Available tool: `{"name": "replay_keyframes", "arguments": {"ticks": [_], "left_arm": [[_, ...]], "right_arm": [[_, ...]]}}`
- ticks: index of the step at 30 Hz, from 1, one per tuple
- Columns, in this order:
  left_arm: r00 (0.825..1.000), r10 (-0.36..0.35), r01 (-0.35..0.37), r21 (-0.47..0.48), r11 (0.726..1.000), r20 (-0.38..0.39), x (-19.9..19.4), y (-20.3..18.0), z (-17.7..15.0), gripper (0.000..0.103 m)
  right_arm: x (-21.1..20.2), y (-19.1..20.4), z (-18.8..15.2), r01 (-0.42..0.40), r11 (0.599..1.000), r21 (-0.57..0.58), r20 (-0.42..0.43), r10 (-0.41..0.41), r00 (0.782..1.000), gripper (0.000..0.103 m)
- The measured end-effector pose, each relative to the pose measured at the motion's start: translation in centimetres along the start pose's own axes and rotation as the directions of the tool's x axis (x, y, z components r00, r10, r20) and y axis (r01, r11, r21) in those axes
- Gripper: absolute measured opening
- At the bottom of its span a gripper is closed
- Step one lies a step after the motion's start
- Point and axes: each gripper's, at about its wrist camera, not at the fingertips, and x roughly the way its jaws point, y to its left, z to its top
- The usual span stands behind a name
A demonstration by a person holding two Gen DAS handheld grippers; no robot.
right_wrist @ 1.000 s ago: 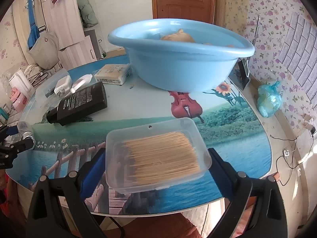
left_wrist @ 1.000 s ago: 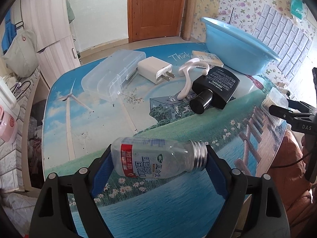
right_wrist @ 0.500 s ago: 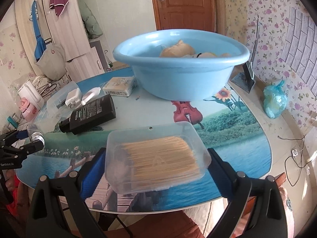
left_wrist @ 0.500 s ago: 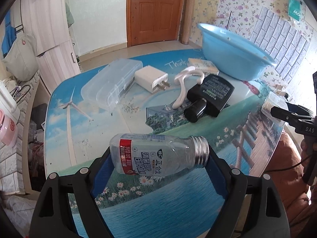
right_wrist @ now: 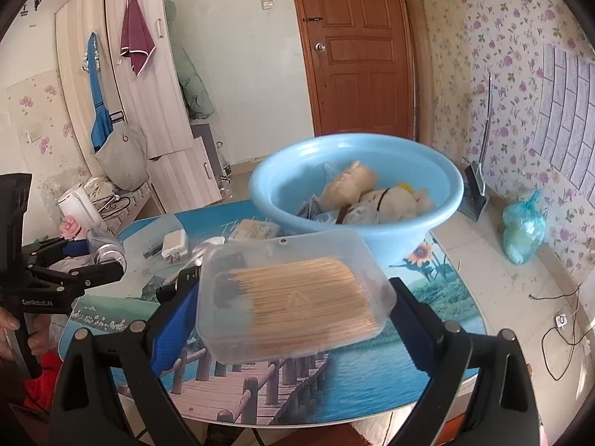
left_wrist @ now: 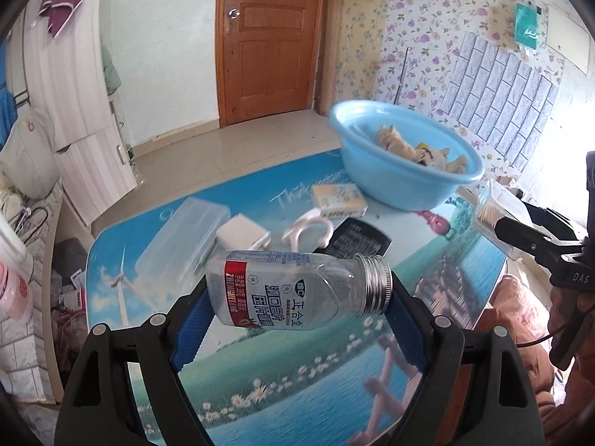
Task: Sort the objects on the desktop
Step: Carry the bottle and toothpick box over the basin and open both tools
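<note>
My left gripper (left_wrist: pixel 297 293) is shut on a clear plastic bottle (left_wrist: pixel 293 291) with a red label band and a silver screw cap, held sideways high above the table. My right gripper (right_wrist: pixel 293 297) is shut on a clear box of toothpicks (right_wrist: pixel 297 297), also lifted off the table. A light blue basin (right_wrist: pixel 357 189) with soft toys and packets inside stands at the far right of the table, just beyond the toothpick box. In the left wrist view the basin (left_wrist: pixel 401 186) lies ahead to the right, and the toothpick box (left_wrist: pixel 494 215) shows at the right edge.
On the table (left_wrist: pixel 297 390) lie a clear lidded case (left_wrist: pixel 182 241), a white charger (left_wrist: pixel 241 236), a white hook (left_wrist: pixel 308 228), a black flat bottle (left_wrist: pixel 357 241) and a small yellow packet (left_wrist: pixel 338 197). A blue bag (right_wrist: pixel 524 226) sits on the floor.
Both grippers have risen well above the table with their loads. The basin's inside has come into sight in both views, and the table objects look smaller and lower.
</note>
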Motion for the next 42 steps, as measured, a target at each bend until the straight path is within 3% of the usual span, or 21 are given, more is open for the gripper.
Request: {"name": "replay_keyframes", "arguments": {"ticks": [14,27,32,35,42], "left_arm": [[0.997,-0.079,0.076,0.087,0.993,0.024,3.7,-4.5,6.1,0.085],[0.99,-0.141,0.139,0.18,0.974,-0.001,10.0,-8.1,11.2,0.085],[0.988,-0.149,0.151,0.21,0.966,-0.024,11.9,-8.9,11.6,0.085],[0.989,-0.143,0.145,0.231,0.962,-0.027,12.5,-9.2,11.5,0.092],[0.987,-0.155,0.158,0.197,0.968,-0.029,11.8,-8.4,10.6,0.094]], "right_arm": [[1.8,-3.4,3.3,0.045,0.999,0.018,0.049,-0.045,0.998,0.097],[5.1,-7.2,4.9,0.106,0.994,0.029,0.057,-0.107,0.993,0.097],[6.2,-7.5,5.6,0.113,0.994,0.009,0.065,-0.113,0.991,0.097],[6.8,-7.4,5.8,0.124,0.992,0.002,0.057,-0.124,0.991,0.097],[6.4,-6.9,5.3,0.128,0.992,0.014,0.054,-0.128,0.99,0.097]]}}
